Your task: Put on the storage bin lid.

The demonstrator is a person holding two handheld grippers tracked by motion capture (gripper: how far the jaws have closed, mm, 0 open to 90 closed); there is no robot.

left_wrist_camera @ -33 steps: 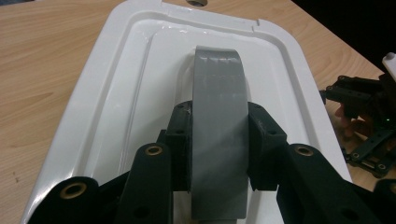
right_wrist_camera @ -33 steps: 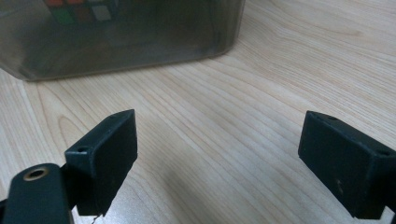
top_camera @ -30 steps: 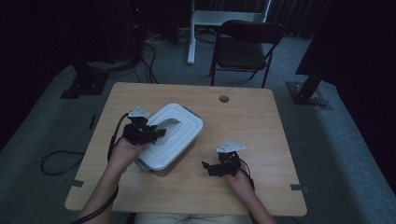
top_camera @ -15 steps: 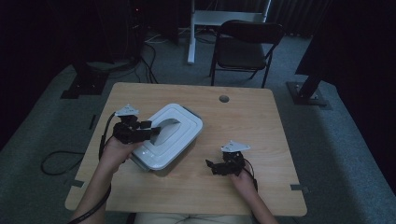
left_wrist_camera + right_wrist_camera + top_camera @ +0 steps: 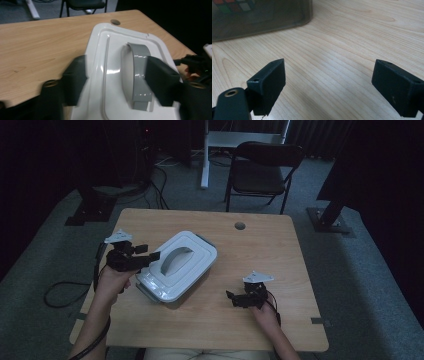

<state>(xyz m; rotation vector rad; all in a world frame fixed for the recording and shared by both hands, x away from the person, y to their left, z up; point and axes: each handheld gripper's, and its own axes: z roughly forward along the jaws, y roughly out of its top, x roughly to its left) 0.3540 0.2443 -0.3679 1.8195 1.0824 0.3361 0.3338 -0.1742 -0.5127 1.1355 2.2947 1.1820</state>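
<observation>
While the right gripper (image 5: 240, 298) is sitting low on the wooden table (image 5: 280, 245) nearest the person, just off the lidded box's (image 5: 176, 266) near right corner, its jaws are standing wide apart with bare wood between them (right gripper view). That view is also catching the box's clear wall (image 5: 262, 17) ahead, with a coloured cube (image 5: 235, 5) showing dimly through it.

Left gripper (image 5: 142, 258) is hovering at the box's left edge, jaws parted and having just been opening; its own view is looking down over the white lid (image 5: 112, 75), with the grey handle (image 5: 138, 75) lying between the jaws beside the right one, pads not pressing on it.

Box is sitting left of the table's middle, turned at an angle, lid on. Beyond the box, a round hole (image 5: 240, 226) is showing in the tabletop near the far edge. Farther past the box, off the table, a dark folding chair (image 5: 262, 170) is standing on the carpet.
</observation>
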